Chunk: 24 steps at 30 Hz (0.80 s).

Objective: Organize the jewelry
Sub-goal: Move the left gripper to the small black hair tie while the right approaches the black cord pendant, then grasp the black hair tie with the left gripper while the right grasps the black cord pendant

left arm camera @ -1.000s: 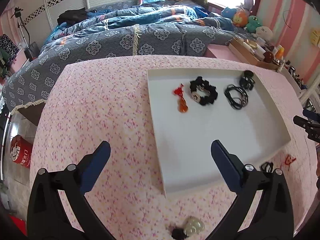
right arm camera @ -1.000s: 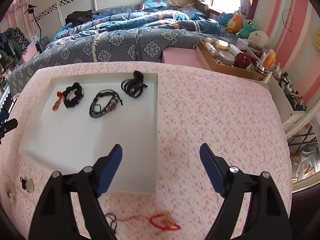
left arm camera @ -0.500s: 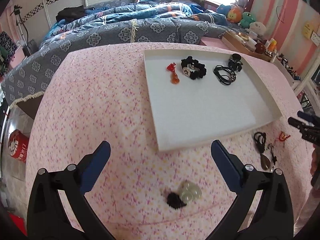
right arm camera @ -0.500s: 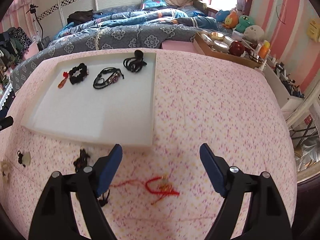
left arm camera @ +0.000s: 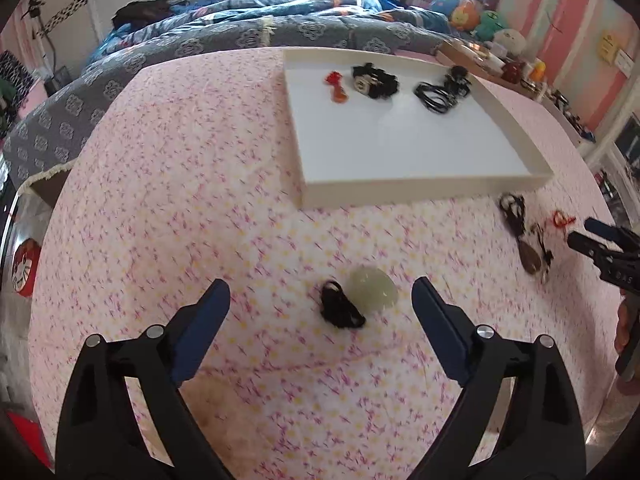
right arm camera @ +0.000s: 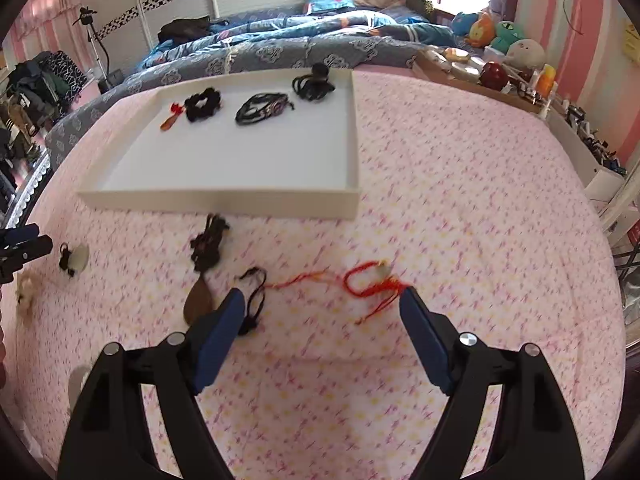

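Holding four jewelry pieces, white tray [right arm camera: 352, 148]; both grippers' jaws wide, empty.

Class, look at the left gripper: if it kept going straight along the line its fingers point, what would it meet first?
Most likely the pale green disc pendant with its black cord, lying on the pink tablecloth between the open left gripper fingers; depth is uncertain.

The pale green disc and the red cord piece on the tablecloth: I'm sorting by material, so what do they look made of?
Pale green disc: probably jade or glass; smooth, translucent, softly glossy. Red cord piece: braided thread, matte, with frayed tassel strands.
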Motion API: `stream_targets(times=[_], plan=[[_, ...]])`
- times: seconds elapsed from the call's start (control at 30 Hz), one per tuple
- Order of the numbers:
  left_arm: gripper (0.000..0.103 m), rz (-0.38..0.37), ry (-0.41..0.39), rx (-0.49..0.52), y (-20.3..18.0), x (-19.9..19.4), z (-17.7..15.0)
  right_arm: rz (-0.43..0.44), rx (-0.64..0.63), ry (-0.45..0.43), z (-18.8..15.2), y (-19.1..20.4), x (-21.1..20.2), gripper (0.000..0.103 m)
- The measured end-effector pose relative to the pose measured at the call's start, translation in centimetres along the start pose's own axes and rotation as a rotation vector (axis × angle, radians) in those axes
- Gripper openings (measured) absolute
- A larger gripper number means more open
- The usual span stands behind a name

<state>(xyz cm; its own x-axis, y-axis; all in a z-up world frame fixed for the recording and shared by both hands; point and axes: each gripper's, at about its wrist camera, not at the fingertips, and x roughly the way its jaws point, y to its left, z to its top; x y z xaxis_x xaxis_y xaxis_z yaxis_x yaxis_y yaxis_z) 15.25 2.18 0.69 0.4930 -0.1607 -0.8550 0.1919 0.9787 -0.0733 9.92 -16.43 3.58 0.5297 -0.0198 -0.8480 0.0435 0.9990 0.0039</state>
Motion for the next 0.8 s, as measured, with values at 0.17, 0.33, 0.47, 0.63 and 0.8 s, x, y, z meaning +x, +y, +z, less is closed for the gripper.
stream_targets(times=[0.17, 0.33, 0.47, 0.63, 0.8], plan=[[0.079, 0.004, -0.009, 0.083, -1.6, -0.2, -0.8, 0.005, -0.023, 0.015, -0.8, 0.8, 0.3, 0.079], [0.075, 0.004, 0.003, 0.122, -2.0, 0.3, -1.2, 0.009, -0.040, 0.029, -1.0, 1.4, 0.7, 0.079], [0.060, -0.010, 0.017, 0.119, -1.6, 1.0, -1.3, 0.013, -0.049, 0.044, -1.1, 1.8, 1.1, 0.069], [0.058, -0.037, 0.028, 0.136, -1.6, 1.7, -1.2, 0.026, -0.057, 0.062, -1.1, 2.1, 1.6, 0.064], [0.041, -0.060, 0.053, 0.141, -1.7, 2.6, -1.3, 0.041, -0.060, 0.077, -1.0, 2.5, 2.1, 0.056]])
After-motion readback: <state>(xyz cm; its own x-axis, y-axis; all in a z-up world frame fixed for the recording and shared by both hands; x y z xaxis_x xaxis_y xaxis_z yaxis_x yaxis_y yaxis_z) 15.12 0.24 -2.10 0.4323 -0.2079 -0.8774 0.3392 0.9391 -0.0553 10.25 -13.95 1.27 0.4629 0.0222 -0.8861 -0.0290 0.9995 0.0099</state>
